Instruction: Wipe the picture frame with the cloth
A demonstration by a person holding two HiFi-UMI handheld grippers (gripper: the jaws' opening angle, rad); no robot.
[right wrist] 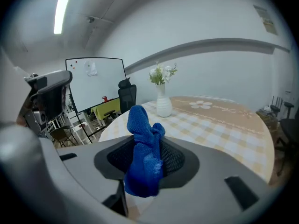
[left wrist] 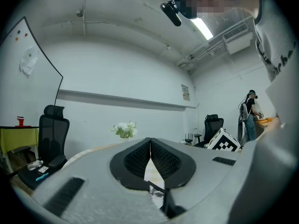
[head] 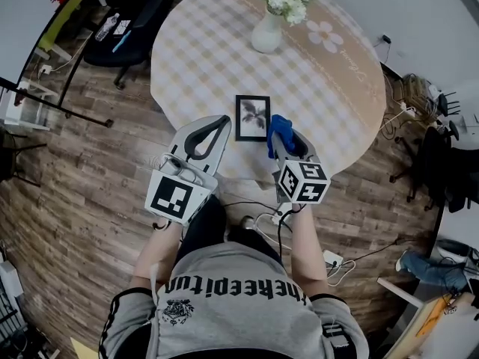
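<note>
Frame (head: 252,117) one, cloth (head: 279,130) one.

Your cloth (right wrist: 142,157) is a nubby, matt blue fabric. The left gripper (left wrist: 150,143) and right gripper (head: 281,134) have matt grey plastic shells, with ribbed black pads (left wrist: 135,160) lining the jaws. The picture frame (head: 252,117) is smooth black; the tabletop (head: 217,58) wears a soft checked covering; the floor (head: 90,193) is wood-grain plank.

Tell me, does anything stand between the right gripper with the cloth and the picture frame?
Nothing visible stands between them. The right gripper, shut on the blue cloth, is just beside the picture frame lying on the table. The vase stands farther back.
</note>
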